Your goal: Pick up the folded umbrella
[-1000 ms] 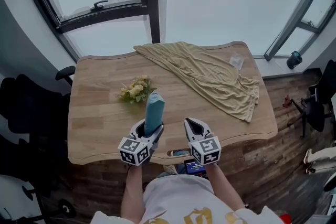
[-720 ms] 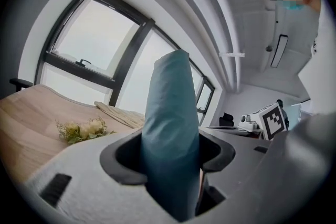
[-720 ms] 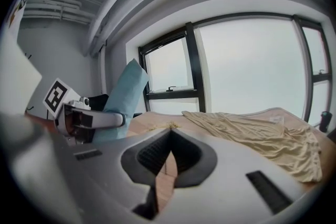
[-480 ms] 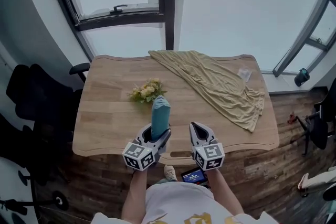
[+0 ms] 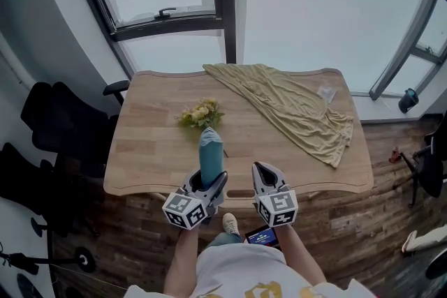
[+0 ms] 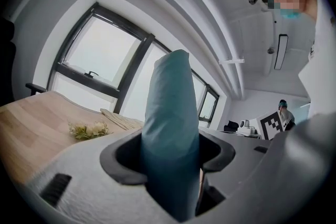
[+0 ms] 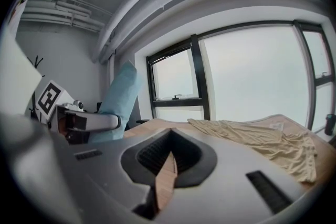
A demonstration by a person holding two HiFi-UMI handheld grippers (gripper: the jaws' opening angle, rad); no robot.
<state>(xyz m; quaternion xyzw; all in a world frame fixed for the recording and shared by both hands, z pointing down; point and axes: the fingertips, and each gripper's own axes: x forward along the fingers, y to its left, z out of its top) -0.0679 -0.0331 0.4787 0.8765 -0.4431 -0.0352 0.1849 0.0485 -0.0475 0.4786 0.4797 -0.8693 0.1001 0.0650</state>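
Observation:
The folded umbrella [image 5: 211, 155] is a teal, sleeve-covered bundle that points away from me over the near table edge. My left gripper [image 5: 207, 182] is shut on its lower part, and the jaws stand wide around it. In the left gripper view the umbrella [image 6: 170, 123] fills the gap between the jaws and rises up the middle. My right gripper [image 5: 263, 171] hovers beside it to the right, shut and empty. In the right gripper view its jaws [image 7: 169, 157] leave only a thin slit, and the umbrella [image 7: 118, 99] and left gripper [image 7: 89, 122] show at the left.
A wooden table [image 5: 154, 157] lies below and ahead. On it are a small bunch of pale flowers [image 5: 199, 115], a rumpled tan cloth [image 5: 293, 108] and a small clear packet [image 5: 326, 93]. Black chairs [image 5: 63, 129] stand at the left. Large windows [image 5: 307, 3] are behind.
Both grippers have drawn back towards me and risen, the left one carrying the umbrella off the table. The umbrella now hangs over the near edge.

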